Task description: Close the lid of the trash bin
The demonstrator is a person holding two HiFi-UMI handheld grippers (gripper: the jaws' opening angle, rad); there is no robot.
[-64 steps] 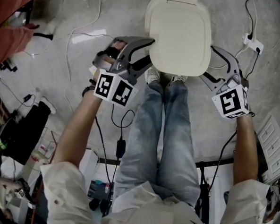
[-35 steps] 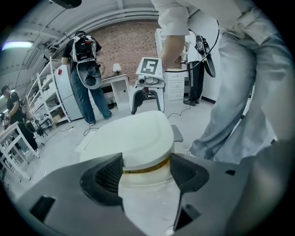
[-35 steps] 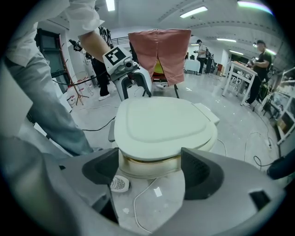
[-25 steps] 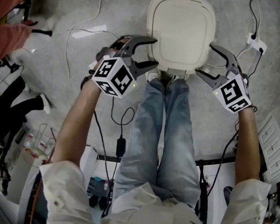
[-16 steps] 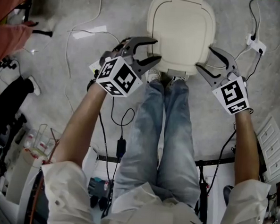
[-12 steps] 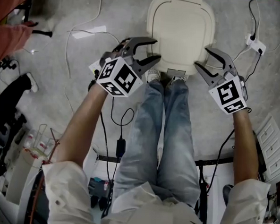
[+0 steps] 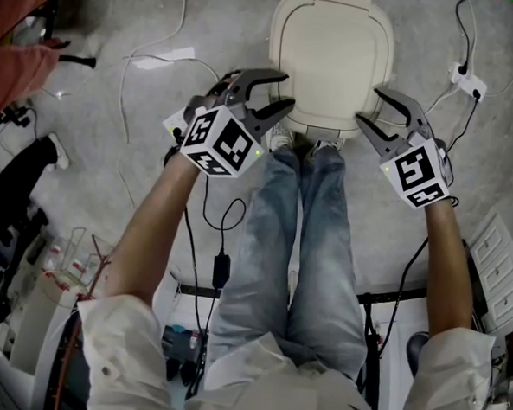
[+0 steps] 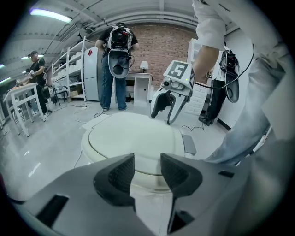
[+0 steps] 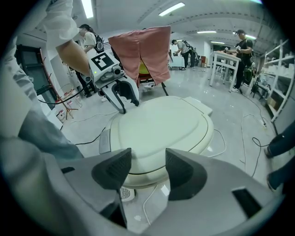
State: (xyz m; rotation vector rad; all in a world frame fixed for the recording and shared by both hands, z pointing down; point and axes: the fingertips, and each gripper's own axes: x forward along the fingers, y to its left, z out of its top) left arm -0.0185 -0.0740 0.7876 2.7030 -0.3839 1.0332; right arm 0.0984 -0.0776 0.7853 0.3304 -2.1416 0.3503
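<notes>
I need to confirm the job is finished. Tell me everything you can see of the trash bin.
The trash bin is cream, plastic-looking, rounded-square from above. Its lid lies flat and shut, a hinge tab at the back, a grey pedal at the front. It stands upright on the grey floor, just beyond the person's shoes. Nothing lies on it.

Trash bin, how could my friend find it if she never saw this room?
Look at the grey floor just past the toes of the person's jeans. The trash bin stands there. It is the only big cream thing with rounded corners and a flat closed lid; the white power strip beside it is far smaller.
</notes>
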